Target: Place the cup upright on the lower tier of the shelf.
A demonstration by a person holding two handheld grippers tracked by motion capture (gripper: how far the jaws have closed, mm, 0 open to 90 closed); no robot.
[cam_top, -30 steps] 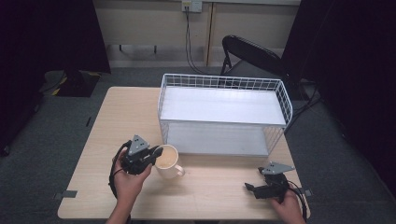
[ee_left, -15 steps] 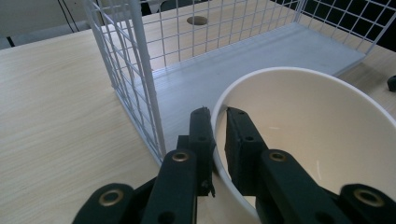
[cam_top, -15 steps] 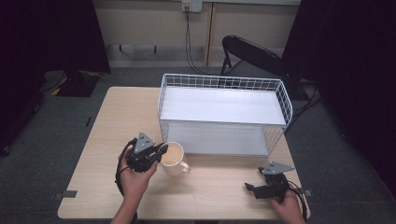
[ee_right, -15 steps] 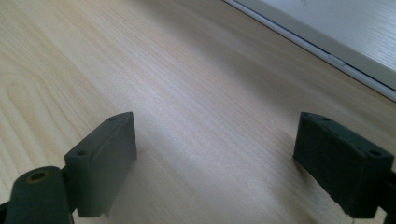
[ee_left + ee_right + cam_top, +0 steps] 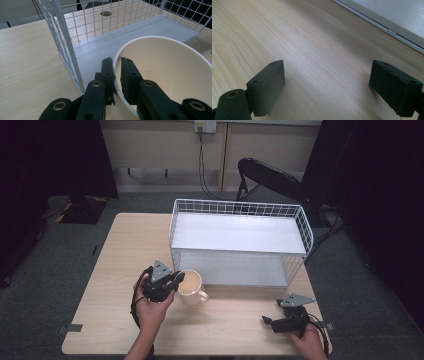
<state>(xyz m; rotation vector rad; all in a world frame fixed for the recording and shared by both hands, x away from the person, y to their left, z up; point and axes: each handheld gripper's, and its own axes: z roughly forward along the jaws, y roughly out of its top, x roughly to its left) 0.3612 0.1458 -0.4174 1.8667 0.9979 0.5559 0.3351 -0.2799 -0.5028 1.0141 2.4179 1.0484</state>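
I am pinching the rim of the cream mug (image 5: pixel 160 75) with my left claw (image 5: pixel 117 65), one jaw inside and one outside. The wire basket (image 5: pixel 240 240) is standing just ahead of that claw. My right claw (image 5: pixel 327 82) is resting spread wide over the bare worktop (image 5: pixel 312 45), gripping nothing.

No readable text, label, brand, number or sign is showing on any surface: the cup (image 5: pixel 191 286), the wire basket (image 5: pixel 240 209) and the bench (image 5: pixel 125 250) are showing plain.
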